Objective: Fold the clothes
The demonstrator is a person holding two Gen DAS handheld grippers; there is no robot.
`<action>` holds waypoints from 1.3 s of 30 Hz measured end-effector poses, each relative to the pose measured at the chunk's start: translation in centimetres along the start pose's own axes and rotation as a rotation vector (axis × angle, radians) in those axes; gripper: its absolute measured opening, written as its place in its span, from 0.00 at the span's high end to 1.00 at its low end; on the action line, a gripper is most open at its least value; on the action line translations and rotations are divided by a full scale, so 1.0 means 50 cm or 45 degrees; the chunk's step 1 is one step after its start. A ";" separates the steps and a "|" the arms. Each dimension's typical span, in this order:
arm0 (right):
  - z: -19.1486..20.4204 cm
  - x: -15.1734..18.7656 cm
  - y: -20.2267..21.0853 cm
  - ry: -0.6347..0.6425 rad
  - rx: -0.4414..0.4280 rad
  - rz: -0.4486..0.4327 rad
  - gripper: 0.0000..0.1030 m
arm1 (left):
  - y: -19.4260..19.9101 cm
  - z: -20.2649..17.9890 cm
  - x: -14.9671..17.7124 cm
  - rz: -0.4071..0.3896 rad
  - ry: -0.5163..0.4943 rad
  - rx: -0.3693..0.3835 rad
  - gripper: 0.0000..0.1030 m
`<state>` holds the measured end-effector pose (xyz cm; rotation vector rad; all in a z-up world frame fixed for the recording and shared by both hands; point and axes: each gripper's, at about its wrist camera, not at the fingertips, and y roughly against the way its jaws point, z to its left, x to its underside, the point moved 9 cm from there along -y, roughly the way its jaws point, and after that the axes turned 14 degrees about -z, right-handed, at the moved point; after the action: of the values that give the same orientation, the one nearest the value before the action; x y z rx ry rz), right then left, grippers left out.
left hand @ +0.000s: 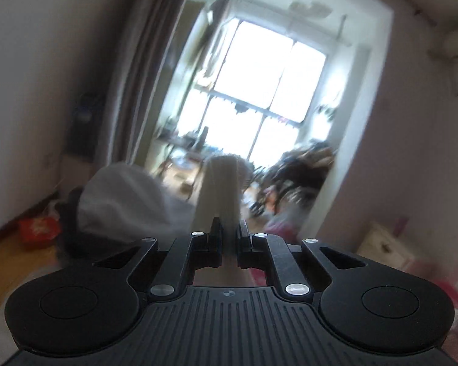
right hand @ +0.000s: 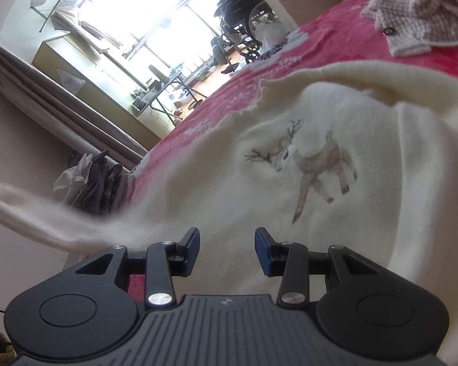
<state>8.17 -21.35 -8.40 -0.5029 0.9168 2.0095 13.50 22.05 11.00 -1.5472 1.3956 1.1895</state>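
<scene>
A cream sweater [right hand: 290, 158] with an embroidered deer [right hand: 314, 164] lies on the red bedspread [right hand: 320, 39]. My right gripper [right hand: 227, 247] hovers low over its near edge, open, nothing between its blue pads. One sleeve [right hand: 45, 225] stretches off to the left, pulled up off the bed. In the left wrist view my left gripper [left hand: 229, 235] is shut on that cream sleeve [left hand: 221, 189], which stands up between the fingers, lifted in the air and facing the window.
A grey knitted garment [right hand: 418, 9] lies at the bed's far right. Checked clothes [right hand: 97, 180] hang beside the bed's left edge. A wheelchair [right hand: 244, 21] and a cluttered table [right hand: 165, 88] stand by the bright window. A white bundle [left hand: 122, 204] and a red bag [left hand: 39, 227] sit on the floor.
</scene>
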 end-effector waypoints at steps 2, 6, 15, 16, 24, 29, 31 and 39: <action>-0.003 0.001 0.009 -0.005 0.004 -0.005 0.58 | -0.004 0.025 0.011 -0.001 -0.055 -0.049 0.94; -0.010 0.004 0.027 -0.014 0.012 -0.014 0.58 | 0.050 0.071 0.004 -0.016 -0.092 -0.069 0.94; -0.036 0.032 0.028 -0.039 0.051 0.036 0.58 | 0.204 0.335 0.194 0.389 0.165 -0.414 0.86; -0.037 0.034 0.027 -0.036 0.050 0.042 0.58 | 0.215 0.358 0.188 0.374 0.227 -0.443 0.85; -0.062 0.009 0.086 -0.115 0.068 -0.015 0.58 | 0.193 0.359 0.022 0.101 0.222 -0.490 0.68; -0.102 -0.010 0.153 -0.200 0.132 -0.052 0.58 | 0.129 0.118 0.023 0.051 0.085 -0.115 0.58; -0.133 -0.034 0.190 -0.228 0.188 -0.095 0.58 | 0.104 0.012 0.054 0.071 0.122 0.069 0.53; -0.383 -0.162 0.274 -0.722 0.472 -0.342 0.46 | 0.008 -0.378 0.334 0.439 0.060 0.616 0.48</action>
<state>1.55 -45.30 -9.99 0.1454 0.7841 1.5603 15.94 -1.02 1.04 -1.0287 1.8699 0.9116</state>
